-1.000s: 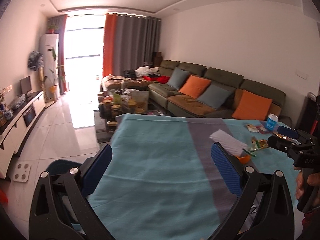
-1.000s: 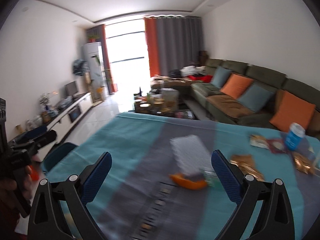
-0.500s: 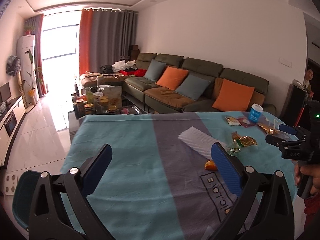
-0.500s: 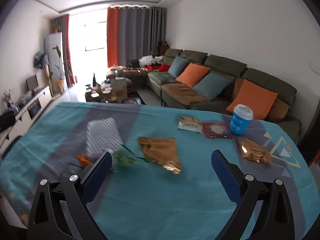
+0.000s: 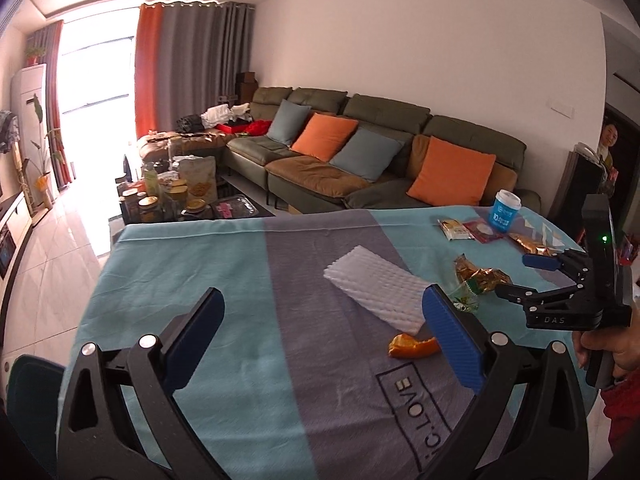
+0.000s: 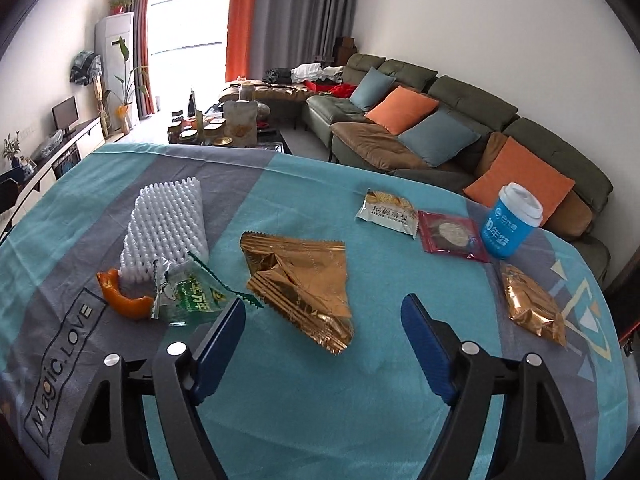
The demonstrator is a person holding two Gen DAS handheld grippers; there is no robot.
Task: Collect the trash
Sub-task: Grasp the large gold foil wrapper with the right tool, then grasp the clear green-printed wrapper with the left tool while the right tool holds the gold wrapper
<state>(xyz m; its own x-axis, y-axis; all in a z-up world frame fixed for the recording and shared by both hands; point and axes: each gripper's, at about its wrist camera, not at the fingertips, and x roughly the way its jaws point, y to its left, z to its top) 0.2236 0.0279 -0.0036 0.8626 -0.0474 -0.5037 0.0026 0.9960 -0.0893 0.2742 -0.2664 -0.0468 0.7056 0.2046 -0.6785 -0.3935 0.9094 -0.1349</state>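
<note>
Having just been narrowing with nothing between its jaws, right gripper [image 6: 323, 320] now hanging apart directly before the gold wrapper [image 6: 298, 280] lying lengthwise away on the table [image 6: 280, 400], nearer than left gripper [image 5: 320, 312], also apart.

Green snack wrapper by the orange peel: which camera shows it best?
Right wrist view: the green snack wrapper lies unobstructed beside the orange peel. In the left wrist view it is small and partly hidden behind a blue finger.
</note>
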